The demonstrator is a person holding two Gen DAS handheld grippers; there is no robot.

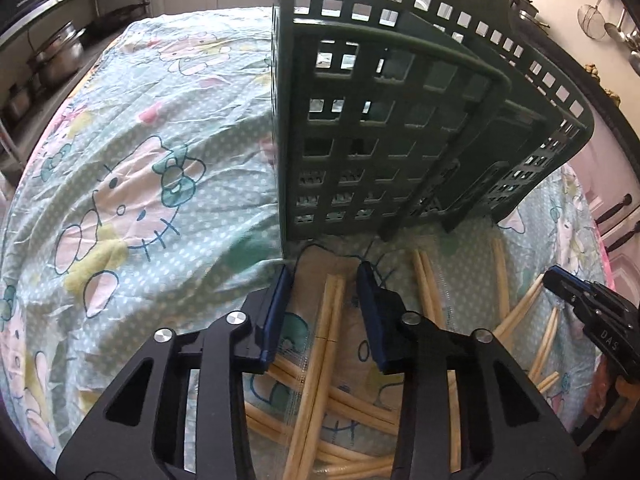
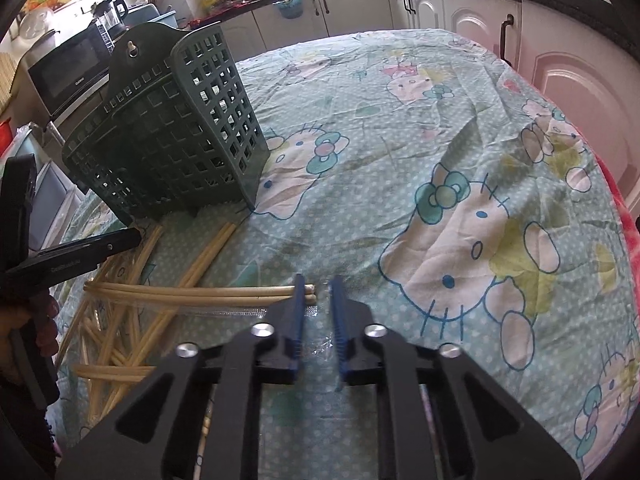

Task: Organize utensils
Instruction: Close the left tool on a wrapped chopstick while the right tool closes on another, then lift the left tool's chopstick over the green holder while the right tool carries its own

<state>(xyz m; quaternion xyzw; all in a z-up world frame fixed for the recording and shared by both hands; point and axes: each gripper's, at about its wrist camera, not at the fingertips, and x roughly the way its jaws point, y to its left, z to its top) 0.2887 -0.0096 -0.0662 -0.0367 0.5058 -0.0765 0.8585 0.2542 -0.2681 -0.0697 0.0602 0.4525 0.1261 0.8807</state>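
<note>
Standing on the cartoon-cat tablecloth (image 2: 400,152) is a dark green lattice utensil holder (image 1: 384,140), upright, with pale wooden chopsticks (image 1: 320,360) strewn in a crossed heap just in front of its foot. The left gripper (image 1: 326,276) hangs over that heap, jaws apart, one pair of chopsticks lying between the blue pads (image 1: 370,292) without being pressed. The right gripper (image 2: 318,286) sits to the side of the pile; its jaws are drawn nearly together over a scrap of clear wrapper (image 2: 320,340), and whether they pinch it I cannot tell. The ends of two chopsticks (image 2: 310,294) lie beside its left pad.
</note>
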